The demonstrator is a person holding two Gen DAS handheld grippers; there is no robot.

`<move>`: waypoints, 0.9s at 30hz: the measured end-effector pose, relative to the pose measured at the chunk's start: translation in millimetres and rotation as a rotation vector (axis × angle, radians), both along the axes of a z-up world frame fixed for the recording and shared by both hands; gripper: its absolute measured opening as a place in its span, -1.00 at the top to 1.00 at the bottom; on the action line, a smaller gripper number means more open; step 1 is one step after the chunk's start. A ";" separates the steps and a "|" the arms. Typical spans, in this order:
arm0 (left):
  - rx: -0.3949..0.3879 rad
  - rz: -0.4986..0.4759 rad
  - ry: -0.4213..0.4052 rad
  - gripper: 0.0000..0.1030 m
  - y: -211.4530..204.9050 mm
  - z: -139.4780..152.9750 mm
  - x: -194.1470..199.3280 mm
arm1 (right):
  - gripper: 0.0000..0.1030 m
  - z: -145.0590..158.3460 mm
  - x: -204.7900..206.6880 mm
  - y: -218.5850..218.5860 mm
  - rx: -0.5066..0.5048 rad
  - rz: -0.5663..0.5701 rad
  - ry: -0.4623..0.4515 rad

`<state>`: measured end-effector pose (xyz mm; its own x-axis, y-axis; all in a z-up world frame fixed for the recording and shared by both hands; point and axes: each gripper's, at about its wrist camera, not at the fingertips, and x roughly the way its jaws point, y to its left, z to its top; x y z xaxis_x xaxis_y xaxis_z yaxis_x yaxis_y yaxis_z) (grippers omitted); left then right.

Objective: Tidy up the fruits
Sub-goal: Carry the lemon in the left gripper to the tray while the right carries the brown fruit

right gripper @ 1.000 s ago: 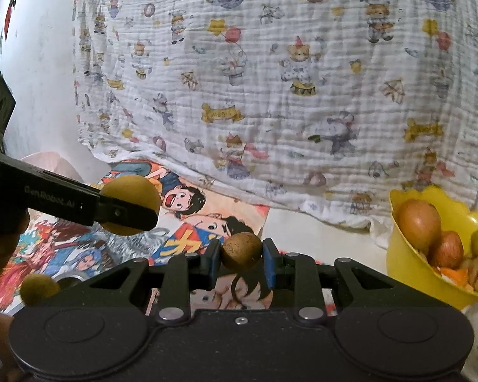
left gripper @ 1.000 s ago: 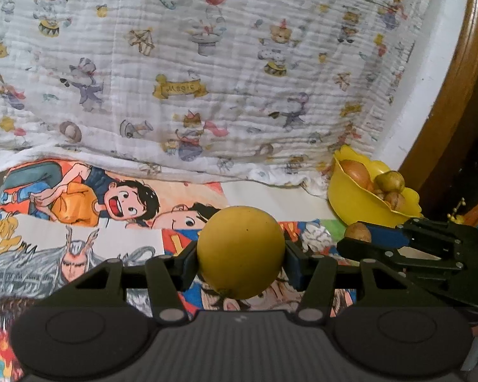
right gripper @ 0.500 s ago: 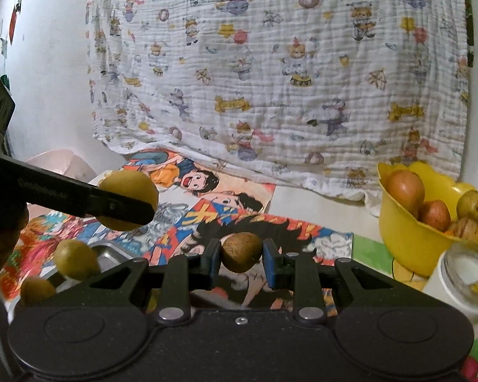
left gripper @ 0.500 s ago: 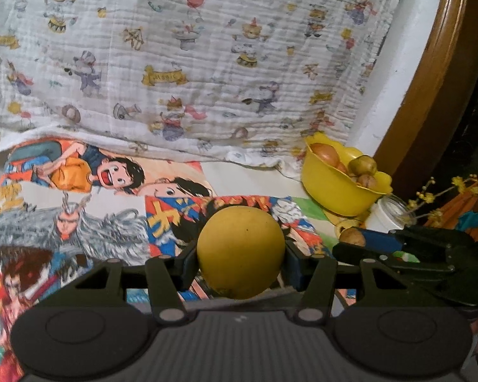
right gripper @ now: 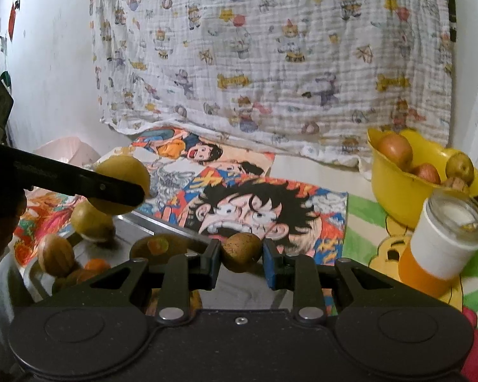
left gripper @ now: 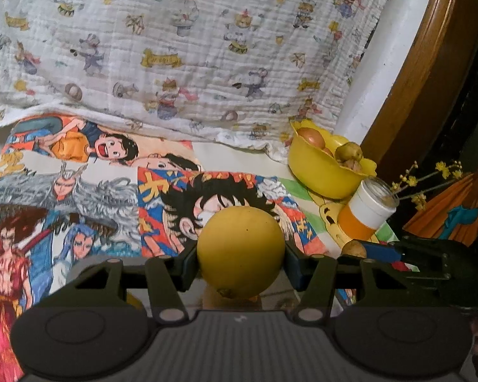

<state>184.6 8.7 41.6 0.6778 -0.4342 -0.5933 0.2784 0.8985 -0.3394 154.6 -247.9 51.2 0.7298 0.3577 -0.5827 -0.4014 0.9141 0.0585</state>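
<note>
The metal tray (right gripper: 79, 238) at the near left of the tabletop (right gripper: 309, 172) carries several fruits. Above it, the left tongs (left gripper: 240, 253) are clenched on a large yellow fruit (left gripper: 240, 251). Right of the tray, the right tongs (right gripper: 241, 253) pinch a small brown fruit (right gripper: 241, 251) squarely between their pads.

Not much legible tbh. Yellow banners on the printed cloth (left gripper: 181, 44) have lettering, too blurry. Left gripper's finger (right gripper: 79, 184) has embossed wording, unreadable.
</note>
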 end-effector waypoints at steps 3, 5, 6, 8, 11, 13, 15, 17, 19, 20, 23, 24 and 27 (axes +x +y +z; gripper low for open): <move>-0.006 0.011 0.009 -0.15 3.3 -4.7 -7.3 | 0.42 -4.1 -7.4 -2.9 0.004 -0.004 0.014; -0.013 0.024 0.020 -0.15 6.8 -8.2 -9.8 | 0.42 -7.0 -12.0 -4.2 0.004 -0.005 0.021; -0.013 0.031 0.024 -0.15 8.6 -9.9 -11.0 | 0.42 -8.2 -14.2 -4.5 0.004 -0.005 0.024; -0.009 0.042 0.031 -0.15 11.4 -12.8 -12.0 | 0.42 -10.4 -19.0 -4.8 0.002 -0.006 0.030; -0.006 0.062 0.046 -0.15 16.6 -17.5 -13.4 | 0.42 -13.5 -25.9 -4.4 -0.003 -0.006 0.035; -0.003 0.074 0.057 -0.15 19.3 -21.2 -14.4 | 0.42 -14.8 -30.0 -4.2 -0.002 -0.007 0.040; 0.002 0.080 0.066 -0.15 21.2 -24.6 -15.7 | 0.42 -16.5 -34.7 -3.6 0.002 -0.006 0.048; 0.008 0.083 0.074 -0.15 22.5 -27.6 -15.9 | 0.42 -18.2 -38.9 -2.0 -0.004 -0.003 0.052; 0.011 0.085 0.079 -0.15 23.1 -29.6 -15.6 | 0.42 -19.2 -43.5 -0.1 -0.013 0.002 0.053; 0.012 0.084 0.081 -0.15 23.3 -30.5 -15.7 | 0.42 -19.6 -45.3 0.6 -0.015 0.003 0.054; 0.018 0.081 0.084 -0.15 23.2 -32.5 -16.8 | 0.42 -20.0 -49.6 1.8 -0.016 0.005 0.057; 0.021 0.081 0.085 -0.15 23.1 -33.1 -17.2 | 0.42 -20.2 -50.5 2.0 -0.016 0.004 0.058; 0.027 0.083 0.092 -0.15 23.6 -35.4 -17.5 | 0.42 -21.4 -52.9 1.7 -0.014 0.000 0.064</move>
